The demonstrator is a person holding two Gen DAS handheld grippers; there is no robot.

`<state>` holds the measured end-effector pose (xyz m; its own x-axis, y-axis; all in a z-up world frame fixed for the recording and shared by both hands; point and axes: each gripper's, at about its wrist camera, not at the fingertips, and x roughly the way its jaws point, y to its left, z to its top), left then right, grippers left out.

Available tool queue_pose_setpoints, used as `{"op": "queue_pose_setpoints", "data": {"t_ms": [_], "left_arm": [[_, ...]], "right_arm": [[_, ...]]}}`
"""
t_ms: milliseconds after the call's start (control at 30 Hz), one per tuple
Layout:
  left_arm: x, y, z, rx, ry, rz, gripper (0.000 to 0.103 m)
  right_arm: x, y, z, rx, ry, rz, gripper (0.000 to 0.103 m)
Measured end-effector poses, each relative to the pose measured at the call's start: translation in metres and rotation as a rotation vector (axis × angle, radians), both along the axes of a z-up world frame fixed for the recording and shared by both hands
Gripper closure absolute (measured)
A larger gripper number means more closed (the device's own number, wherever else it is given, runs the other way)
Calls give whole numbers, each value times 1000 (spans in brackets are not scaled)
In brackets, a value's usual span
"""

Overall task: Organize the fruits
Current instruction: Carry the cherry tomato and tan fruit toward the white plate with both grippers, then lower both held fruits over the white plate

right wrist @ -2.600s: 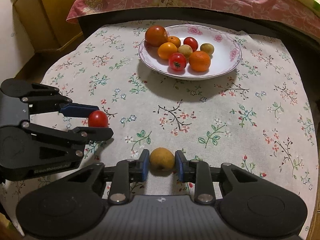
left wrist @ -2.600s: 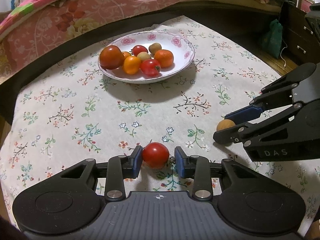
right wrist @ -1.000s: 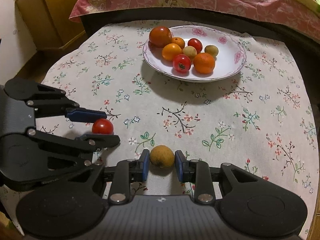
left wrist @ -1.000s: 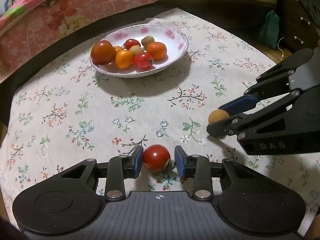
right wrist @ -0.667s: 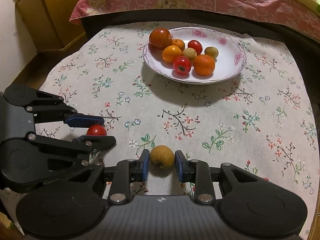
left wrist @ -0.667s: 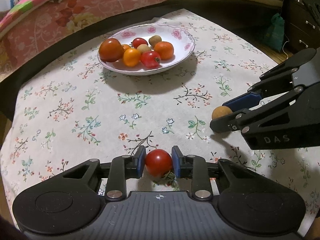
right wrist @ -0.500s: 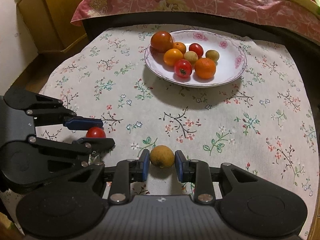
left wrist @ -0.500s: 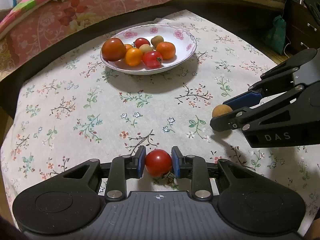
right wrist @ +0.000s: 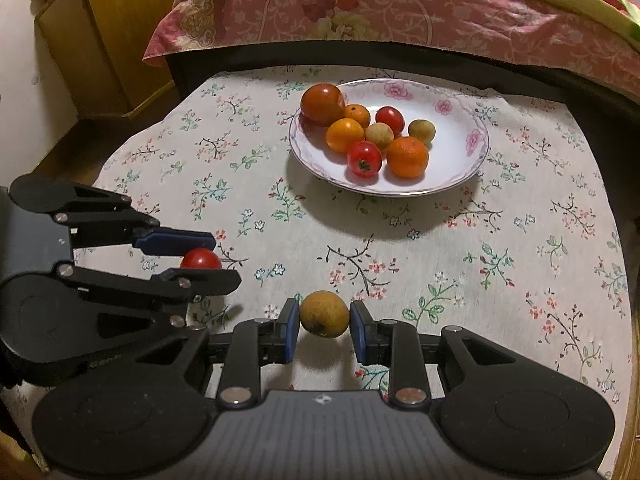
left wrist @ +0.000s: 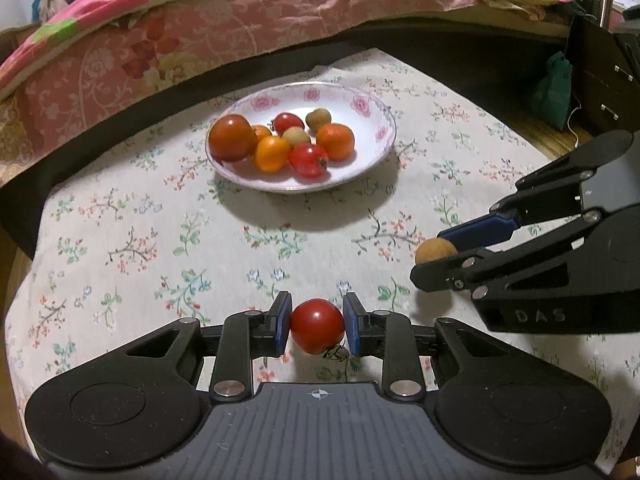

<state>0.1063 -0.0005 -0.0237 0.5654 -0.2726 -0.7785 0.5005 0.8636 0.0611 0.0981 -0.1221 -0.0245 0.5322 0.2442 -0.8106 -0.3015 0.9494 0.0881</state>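
Note:
My left gripper is shut on a small red tomato, its blue pads pressing both sides, just above the flowered cloth. My right gripper is shut on a round brown-yellow fruit and holds it a little above the cloth. Each gripper shows in the other's view: the right gripper at the right with its fruit, the left gripper at the left with its tomato. Farther back a white flowered plate holds several tomatoes, oranges and small brown fruits.
The flowered tablecloth covers a small table. A bed with a pink quilt runs along the far edge. A wooden cabinet stands at the far left in the right wrist view, dark drawers at the far right in the left wrist view.
The left gripper's pads have shut onto the red tomato, which lay loose between them a second ago. The right gripper keeps its hold on the brown fruit. Both views shifted slightly.

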Motion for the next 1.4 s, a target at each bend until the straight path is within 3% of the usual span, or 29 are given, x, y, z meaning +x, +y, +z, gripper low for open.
{"op": "queue_pose_setpoints", "data": {"t_ms": [767,1400], "left_arm": [[37,-19,26,-39,-90,-5,68],[95,-44,30,-28,-130,2,68]], "right_arm": [[27,-18,24,45,-77,-72,75],[84,-49,30,100,-104,-144,75]]}}
